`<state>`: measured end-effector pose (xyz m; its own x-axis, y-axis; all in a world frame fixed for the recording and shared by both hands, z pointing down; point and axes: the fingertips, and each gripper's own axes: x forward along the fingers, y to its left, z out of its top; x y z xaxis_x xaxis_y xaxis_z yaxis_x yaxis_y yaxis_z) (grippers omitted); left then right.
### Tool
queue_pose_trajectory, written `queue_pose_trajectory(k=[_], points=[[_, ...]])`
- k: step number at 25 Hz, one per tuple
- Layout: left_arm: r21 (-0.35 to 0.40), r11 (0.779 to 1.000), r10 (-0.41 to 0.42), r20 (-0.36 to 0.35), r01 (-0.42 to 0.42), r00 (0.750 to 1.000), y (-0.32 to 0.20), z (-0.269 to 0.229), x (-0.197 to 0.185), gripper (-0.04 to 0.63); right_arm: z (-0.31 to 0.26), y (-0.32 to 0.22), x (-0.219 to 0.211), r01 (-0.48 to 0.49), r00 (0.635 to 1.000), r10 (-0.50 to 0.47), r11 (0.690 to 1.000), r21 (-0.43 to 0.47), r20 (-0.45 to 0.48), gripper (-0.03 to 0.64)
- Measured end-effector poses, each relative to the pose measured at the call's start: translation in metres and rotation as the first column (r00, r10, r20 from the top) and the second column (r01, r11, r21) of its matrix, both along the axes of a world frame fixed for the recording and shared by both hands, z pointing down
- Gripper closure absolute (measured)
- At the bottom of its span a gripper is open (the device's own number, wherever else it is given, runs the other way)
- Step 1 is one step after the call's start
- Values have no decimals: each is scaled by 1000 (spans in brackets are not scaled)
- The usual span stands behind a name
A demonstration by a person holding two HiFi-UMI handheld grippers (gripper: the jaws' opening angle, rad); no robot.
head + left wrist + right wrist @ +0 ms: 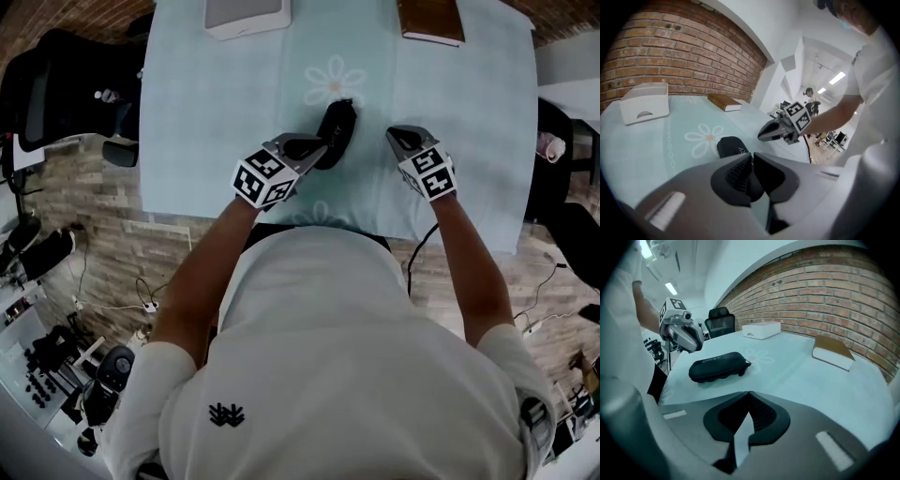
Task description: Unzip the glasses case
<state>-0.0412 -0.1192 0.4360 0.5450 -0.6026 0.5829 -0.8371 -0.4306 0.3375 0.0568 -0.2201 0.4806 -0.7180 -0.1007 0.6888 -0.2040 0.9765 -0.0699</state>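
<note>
Glasses case (336, 131) lies flat on the tablecloth (206, 112), between our two tongs and nearer the left one. It is closed all round as far as we can see, and what looks like its zip pull (747, 363) sits at the end far from the left gripper (314, 148). We judge the unzipping not yet begun; gripping the pull and running it round are both left. The left gripper hovers just beside the case's near end, jaws pressed together on nothing. The right gripper (398, 137) hangs apart on the case's other side, likewise clenched and empty. Beyond both tongs sit a white box (246, 14) and a book (429, 21).
</note>
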Motion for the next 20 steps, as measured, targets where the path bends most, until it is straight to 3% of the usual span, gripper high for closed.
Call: queue_pose_trajectory(k=[10,20], points=[[81,995,54,-28,-52,998,38,-31,-21,541,-26,99,32,-211,977,213,976,-50,32,615],[176,978,121,-57,-110,991,106,-75,-67,541,-77,172,-7,-305,948,303,952,6,94,615]])
